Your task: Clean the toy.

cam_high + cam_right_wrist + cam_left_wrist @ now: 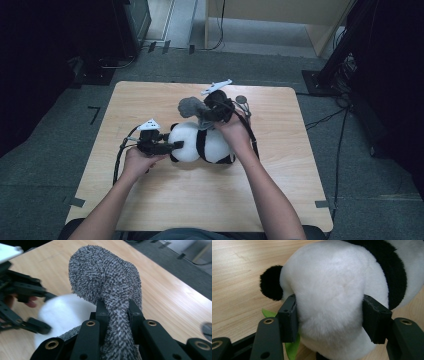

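A black-and-white panda plush (202,144) lies in the middle of the wooden table (200,200). My left gripper (176,145) comes in from the left and is shut on its white head (329,297), with both pads (288,317) pressed into the fur. A black ear (270,286) and a green leaf (292,347) show beside the jaws. My right gripper (200,114) hovers just above and behind the panda, shut on a grey fuzzy cloth piece (107,282) that bulges beyond the jaws (189,106). The white plush (62,312) lies below it.
A small round grey object (241,99) lies on the table behind the right hand. Cables trail from both grippers across the tabletop. Dark equipment and stands surround the table on the grey floor. Bare wood stretches along the near edge and both sides.
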A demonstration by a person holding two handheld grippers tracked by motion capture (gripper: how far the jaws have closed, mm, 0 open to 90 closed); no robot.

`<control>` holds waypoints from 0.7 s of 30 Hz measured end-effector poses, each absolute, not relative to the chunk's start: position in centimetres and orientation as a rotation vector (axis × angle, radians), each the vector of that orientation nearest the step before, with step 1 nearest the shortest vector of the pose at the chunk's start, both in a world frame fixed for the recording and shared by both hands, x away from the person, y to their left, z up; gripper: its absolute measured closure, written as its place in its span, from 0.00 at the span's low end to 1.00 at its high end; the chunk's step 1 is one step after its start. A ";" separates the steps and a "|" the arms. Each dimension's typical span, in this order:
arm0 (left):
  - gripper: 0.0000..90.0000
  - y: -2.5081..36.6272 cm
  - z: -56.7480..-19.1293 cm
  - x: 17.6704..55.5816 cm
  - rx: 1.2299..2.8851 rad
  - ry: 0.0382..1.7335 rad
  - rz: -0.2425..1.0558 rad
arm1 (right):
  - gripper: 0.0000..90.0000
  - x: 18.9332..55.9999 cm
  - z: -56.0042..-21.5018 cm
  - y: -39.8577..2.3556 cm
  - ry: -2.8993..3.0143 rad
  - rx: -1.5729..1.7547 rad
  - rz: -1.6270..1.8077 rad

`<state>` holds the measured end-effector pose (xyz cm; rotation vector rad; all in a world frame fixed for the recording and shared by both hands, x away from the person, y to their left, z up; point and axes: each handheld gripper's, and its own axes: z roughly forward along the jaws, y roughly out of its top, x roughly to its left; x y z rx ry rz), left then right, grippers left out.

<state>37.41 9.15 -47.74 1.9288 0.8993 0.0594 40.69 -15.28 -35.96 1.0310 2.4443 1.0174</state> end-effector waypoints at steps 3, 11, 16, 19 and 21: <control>0.43 9.2 -47.7 37.4 1.930 0.899 0.060 | 0.86 40.3 -36.4 -13.0 2.486 0.973 1.007; 0.42 9.1 -47.8 37.5 1.933 0.945 0.039 | 0.85 39.4 -39.5 -9.3 2.596 0.862 0.934; 0.42 8.9 -47.8 37.6 1.935 0.943 0.051 | 0.84 39.4 -40.0 -10.3 2.587 0.895 0.954; 0.42 8.8 -47.8 37.6 1.938 0.947 0.049 | 0.84 39.5 -40.1 -11.0 2.588 0.911 0.960; 0.42 8.8 -47.8 37.7 1.940 0.950 0.043 | 0.84 39.4 -40.0 -11.4 2.584 0.911 0.944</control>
